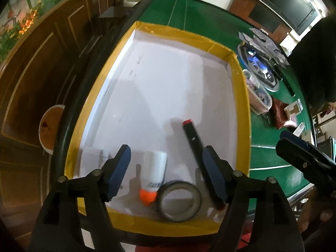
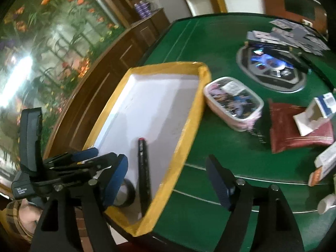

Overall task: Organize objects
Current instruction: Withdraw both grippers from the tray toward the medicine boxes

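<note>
Nearest, the left gripper [image 1: 167,173] hangs tilted down over the yellow-rimmed tray [image 1: 239,96], fingers wide and empty. Below lie three things: one white glue bottle [image 1: 154,171] with an orange cap, one roll of black tape [image 1: 179,201] touching it, one black marker [image 1: 194,142]. The right gripper [image 2: 168,180], fingers also spread and empty, straddles the tray's right rim. One lidded plastic box [image 2: 234,103] sits just beside the tray on the green bench [image 2: 220,157].
</note>
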`<state>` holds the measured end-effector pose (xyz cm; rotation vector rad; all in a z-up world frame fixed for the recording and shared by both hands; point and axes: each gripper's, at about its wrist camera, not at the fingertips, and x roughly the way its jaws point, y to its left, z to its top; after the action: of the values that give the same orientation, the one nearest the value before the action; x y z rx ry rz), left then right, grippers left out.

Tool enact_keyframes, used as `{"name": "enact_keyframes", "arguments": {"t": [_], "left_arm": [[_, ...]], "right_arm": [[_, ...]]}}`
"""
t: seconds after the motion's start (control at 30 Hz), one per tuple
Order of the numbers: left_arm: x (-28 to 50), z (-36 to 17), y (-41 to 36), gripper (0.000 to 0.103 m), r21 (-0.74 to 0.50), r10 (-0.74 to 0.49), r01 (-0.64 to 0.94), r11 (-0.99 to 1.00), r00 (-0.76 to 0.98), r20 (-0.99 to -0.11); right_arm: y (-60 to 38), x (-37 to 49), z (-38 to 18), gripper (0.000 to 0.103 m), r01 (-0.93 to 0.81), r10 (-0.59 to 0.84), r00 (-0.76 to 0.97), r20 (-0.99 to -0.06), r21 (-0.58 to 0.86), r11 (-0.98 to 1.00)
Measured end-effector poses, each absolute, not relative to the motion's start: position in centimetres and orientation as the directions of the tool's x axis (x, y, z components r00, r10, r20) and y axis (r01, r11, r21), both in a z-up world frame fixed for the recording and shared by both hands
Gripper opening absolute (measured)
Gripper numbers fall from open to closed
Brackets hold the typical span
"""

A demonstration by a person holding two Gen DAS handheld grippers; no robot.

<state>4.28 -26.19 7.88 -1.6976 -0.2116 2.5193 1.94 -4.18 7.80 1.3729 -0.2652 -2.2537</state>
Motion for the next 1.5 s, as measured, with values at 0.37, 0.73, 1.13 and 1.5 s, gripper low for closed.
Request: {"name": "enact_keyframes", "arguments": {"t": [0.37,0.73,1.13,1.5], "left_arm": [[3.9,8.7,-23.4,0.072,-0.171,0.159,-0.003,-0.985,-0.389,-0.908],[3.8,10.5,-18.6,0.072,-0.192,0.203,-0.069,-0.979,-0.415,-0.887],[4.1,10.0,-12.8,0.072,-0.211,0.255,-0.155,-0.965,-0.377,-0.89],[3.4,8.8,-7.2,0.072,-0.183,0.265,-0.256,-0.949,-0.335,-0.904]], "right_arm": [[0.5,1.4,8.3,0.078,0.242,-0.452,-0.418,-0.788,0.383,-0.891],[5.7,1.5,8.3,0.079,0.176,-0.424,-0.445,-0.788,0.387,-0.905],[12.5,3.0,6.9,0.079,0.051,-0.372,-0.473,-0.799,0.397,-0.917],[16.2,3.9,5.9,0.08,-0.067,-0.344,-0.474,-0.811,0.422,-0.904]]}}
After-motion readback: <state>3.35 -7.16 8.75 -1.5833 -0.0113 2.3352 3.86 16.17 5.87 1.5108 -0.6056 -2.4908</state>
